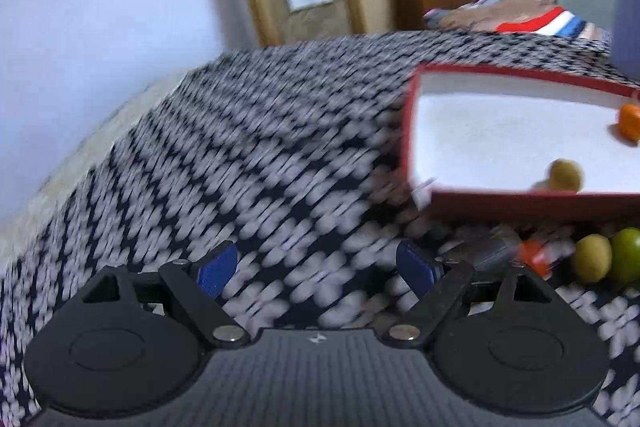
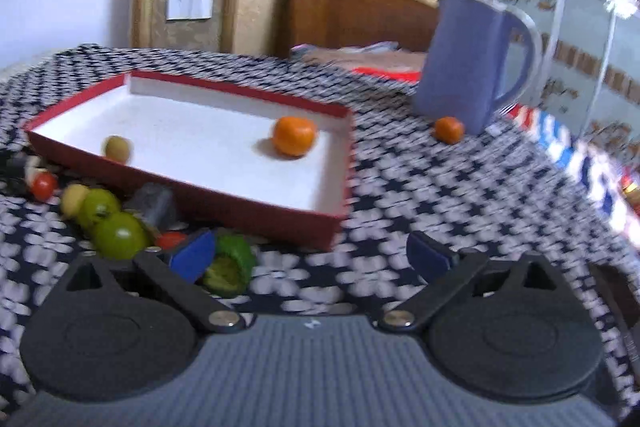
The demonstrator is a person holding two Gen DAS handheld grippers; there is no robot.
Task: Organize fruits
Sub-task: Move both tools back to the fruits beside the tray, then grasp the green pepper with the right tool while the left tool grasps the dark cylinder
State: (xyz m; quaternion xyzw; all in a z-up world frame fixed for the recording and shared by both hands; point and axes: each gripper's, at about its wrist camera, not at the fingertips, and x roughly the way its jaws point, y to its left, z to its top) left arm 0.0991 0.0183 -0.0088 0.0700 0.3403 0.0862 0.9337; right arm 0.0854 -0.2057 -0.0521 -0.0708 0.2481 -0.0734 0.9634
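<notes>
A shallow red box (image 2: 256,209) with a white floor lies on the patterned cloth; in it sit an orange (image 2: 294,136) and a small yellow-green fruit (image 2: 117,148). The left wrist view shows the same red box (image 1: 520,201), that yellow-green fruit (image 1: 565,175) and the orange (image 1: 629,121) at the right. Loose fruits lie in front of the box: green ones (image 2: 119,235), a pale yellow one (image 2: 73,197), a red one (image 2: 43,185) and a cut green piece (image 2: 232,265) beside my right gripper's left finger. My right gripper (image 2: 310,255) is open and empty. My left gripper (image 1: 318,269) hangs open over bare cloth.
A blue jug (image 2: 464,61) stands at the back right with a second small orange (image 2: 449,129) at its foot. A dark grey object (image 2: 154,205) lies among the loose fruits. A wooden headboard (image 2: 348,11) and bedding lie beyond the table's far edge.
</notes>
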